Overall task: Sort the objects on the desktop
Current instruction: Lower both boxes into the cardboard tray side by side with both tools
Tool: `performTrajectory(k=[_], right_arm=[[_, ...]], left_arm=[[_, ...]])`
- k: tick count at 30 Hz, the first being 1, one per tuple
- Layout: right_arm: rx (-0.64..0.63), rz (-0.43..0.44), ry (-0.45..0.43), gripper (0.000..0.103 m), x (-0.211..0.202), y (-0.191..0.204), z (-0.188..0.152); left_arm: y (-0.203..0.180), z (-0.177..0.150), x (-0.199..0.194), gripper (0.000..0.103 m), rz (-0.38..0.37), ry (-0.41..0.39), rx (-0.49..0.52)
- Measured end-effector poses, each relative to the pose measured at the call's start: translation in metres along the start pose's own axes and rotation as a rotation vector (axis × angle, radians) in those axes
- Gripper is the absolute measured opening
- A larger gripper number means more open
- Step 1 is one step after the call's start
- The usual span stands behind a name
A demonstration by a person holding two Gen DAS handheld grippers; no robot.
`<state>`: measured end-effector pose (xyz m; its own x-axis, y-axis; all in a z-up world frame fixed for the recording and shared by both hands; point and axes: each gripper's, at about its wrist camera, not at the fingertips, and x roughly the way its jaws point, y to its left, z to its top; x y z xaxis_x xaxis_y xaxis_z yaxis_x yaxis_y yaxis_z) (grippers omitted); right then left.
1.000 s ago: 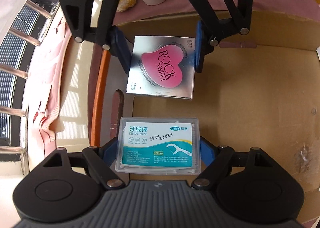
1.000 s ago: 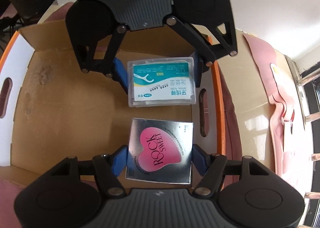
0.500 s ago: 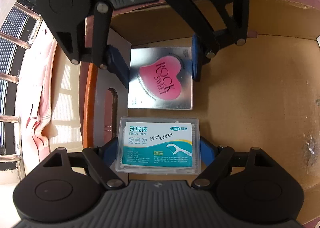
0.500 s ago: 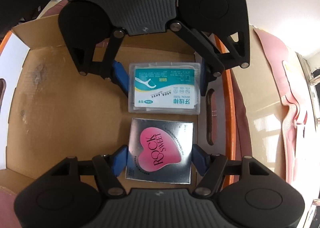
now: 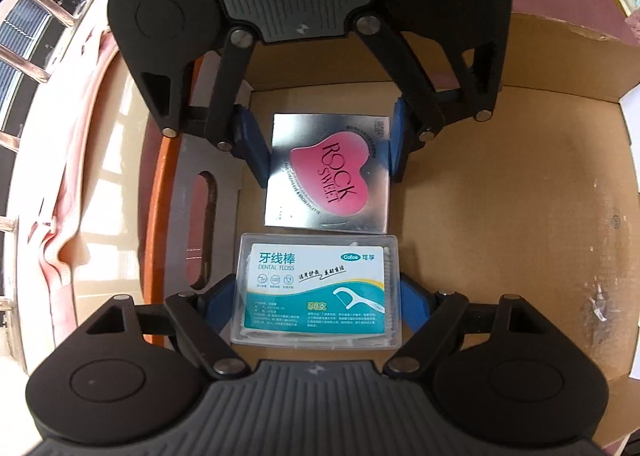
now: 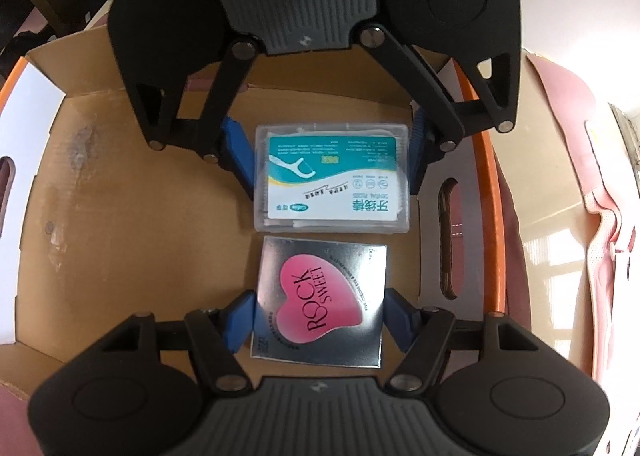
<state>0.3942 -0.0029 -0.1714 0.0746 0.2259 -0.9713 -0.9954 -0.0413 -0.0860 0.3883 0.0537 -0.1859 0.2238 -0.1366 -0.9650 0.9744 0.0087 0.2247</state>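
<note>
Both grippers have been sinking into the brown cardboard box [image 5: 520,195]. Left gripper [image 5: 320,302] is clamping the clear plastic dental-floss case [image 5: 318,290]; right gripper [image 6: 320,322] is clamping the silver heart-printed palette [image 6: 320,302]. Both items are nearing the box's handle-slot wall, release pending.

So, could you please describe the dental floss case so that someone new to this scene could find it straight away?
Look inside the open cardboard box, on the side with the oval handle cut-out. Two flat items sit edge to edge there, each between a gripper's blue fingers. The dental floss case is the clear plastic one with a white and teal label, not the silver box with the pink heart.
</note>
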Motion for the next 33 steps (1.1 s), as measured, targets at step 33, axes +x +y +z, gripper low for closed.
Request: performTrajectory(k=[33], right_arm=[[-0.002, 0.014, 0.014, 0.067, -0.02, 0.026, -0.035]], left_arm=[[0.016, 0.001, 0.011, 0.085, 0.011, 0.032, -0.014]])
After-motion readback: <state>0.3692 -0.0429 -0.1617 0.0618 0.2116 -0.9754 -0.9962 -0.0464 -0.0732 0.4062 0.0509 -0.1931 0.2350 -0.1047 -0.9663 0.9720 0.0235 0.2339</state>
